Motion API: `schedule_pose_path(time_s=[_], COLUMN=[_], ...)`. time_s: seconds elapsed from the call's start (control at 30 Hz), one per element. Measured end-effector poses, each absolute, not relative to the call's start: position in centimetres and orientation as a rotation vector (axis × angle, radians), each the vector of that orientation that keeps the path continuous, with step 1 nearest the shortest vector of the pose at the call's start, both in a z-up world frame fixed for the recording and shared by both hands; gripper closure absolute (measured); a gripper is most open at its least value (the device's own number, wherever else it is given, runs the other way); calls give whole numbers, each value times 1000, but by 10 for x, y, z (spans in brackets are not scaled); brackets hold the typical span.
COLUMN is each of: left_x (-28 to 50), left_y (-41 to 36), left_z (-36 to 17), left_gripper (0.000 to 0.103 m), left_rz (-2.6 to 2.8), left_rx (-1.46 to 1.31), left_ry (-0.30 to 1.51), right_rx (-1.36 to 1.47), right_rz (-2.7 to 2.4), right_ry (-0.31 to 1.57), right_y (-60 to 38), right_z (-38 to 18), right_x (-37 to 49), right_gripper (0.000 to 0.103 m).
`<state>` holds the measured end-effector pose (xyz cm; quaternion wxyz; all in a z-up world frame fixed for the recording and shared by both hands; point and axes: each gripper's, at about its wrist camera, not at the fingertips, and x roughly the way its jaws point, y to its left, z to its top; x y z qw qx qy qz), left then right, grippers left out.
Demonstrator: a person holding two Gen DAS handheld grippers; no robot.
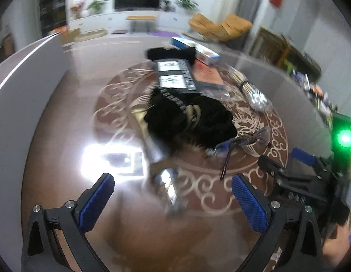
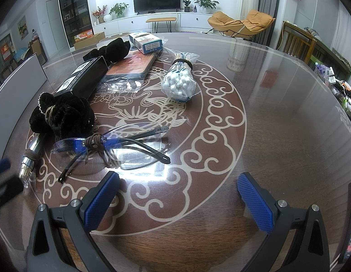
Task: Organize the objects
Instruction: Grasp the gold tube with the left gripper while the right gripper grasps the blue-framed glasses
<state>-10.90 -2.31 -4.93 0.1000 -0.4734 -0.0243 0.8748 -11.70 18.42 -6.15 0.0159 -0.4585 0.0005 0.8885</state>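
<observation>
Scattered on the glass-topped round table (image 2: 277, 117) are clear glasses (image 2: 112, 145) with blue and black arms, a black velvet scrunchie (image 2: 62, 115), a silver tube (image 2: 30, 158), a long black box (image 2: 84, 77), a bag of cotton swabs (image 2: 180, 81), a red booklet (image 2: 132, 65) and a blue-white carton (image 2: 146, 40). My right gripper (image 2: 177, 197) is open, just short of the glasses. My left gripper (image 1: 173, 197) is open above the blurred silver tube (image 1: 166, 179), with the scrunchie (image 1: 189, 117) and glasses (image 1: 239, 142) beyond it. In the left wrist view the right gripper (image 1: 286, 158) shows at the right edge.
A second black scrunchie (image 2: 114, 49) lies behind the box. A grey panel (image 2: 14, 95) borders the table's left side. A wooden chair (image 2: 298, 40) and cluttered items (image 2: 341, 86) stand at the right. A bright glare (image 1: 112, 161) reflects off the glass.
</observation>
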Motion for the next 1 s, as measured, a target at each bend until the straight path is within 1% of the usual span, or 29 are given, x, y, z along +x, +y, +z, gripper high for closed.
schedule_pose_path(time_s=[0.1, 0.13, 0.17, 0.2, 0.23, 0.3, 0.33, 0.4, 0.47, 0.6, 0.73, 0.77, 0.83, 0.87, 0.9, 0.93, 1.0], left_x=[-130, -133, -135, -136, -135, -134, -133, -126, -109, -60, -31, -29, -29, -30, -32, -35, -38], left_y=[-13, -14, -16, -18, -20, -25, -27, -34, -45, -55, -68, -71, -73, -73, -72, -69, -62], left_z=[-60, -62, -64, -64, -63, -62, -62, -63, -63, -61, -61, -60, -60, -60, -60, -60, -61], left_gripper=[0, 4, 19, 29, 36, 63, 64, 72, 76, 76, 76, 75, 73, 68, 60, 55, 38], left_rz=[2597, 2592, 2580, 2585, 2593, 2597, 2596, 2598, 2597, 2613, 2606, 2599, 2587, 2581, 2574, 2567, 2559], left_rx=[-1423, -1424, -1417, -1405, -1379, -1364, -1360, -1367, -1381, -1397, -1431, -1440, -1450, -1451, -1450, -1448, -1449], left_ry=[35, 32, 10, 1, 3, 2, -3, -32, -70, -72, -92, -90, -76, -71, -67, -60, -19], right_rx=[-1426, -1426, -1427, -1426, -1426, -1427, -1427, -1427, -1427, -1429, -1496, -1508, -1527, -1530, -1527, -1525, -1537], right_rz=[2763, 2764, 2763, 2764, 2766, 2765, 2765, 2765, 2765, 2770, 2843, 2860, 2882, 2879, 2882, 2897, 2910], right_ry=[1, 1, -1, 1, 4, 2, 2, 2, 2, -1, -43, -17, 104, 158, 168, 163, 125], right_y=[184, 184, 185, 185, 186, 179, 179, 180, 180, 181, 183, 186, 200, 206, 209, 208, 203], right_z=[-62, -61, -61, -61, -60, -64, -64, -63, -63, -62, -62, -62, -56, -51, -47, -39, -27], right_x=[-117, -117, -116, -116, -115, -119, -118, -118, -117, -116, -115, -114, -101, -99, -98, -100, -112], right_gripper=[0, 0, 0, 0, 0, 0, 0, 0, 0, 0, 0, 0, 0, 0, 0, 0, 0])
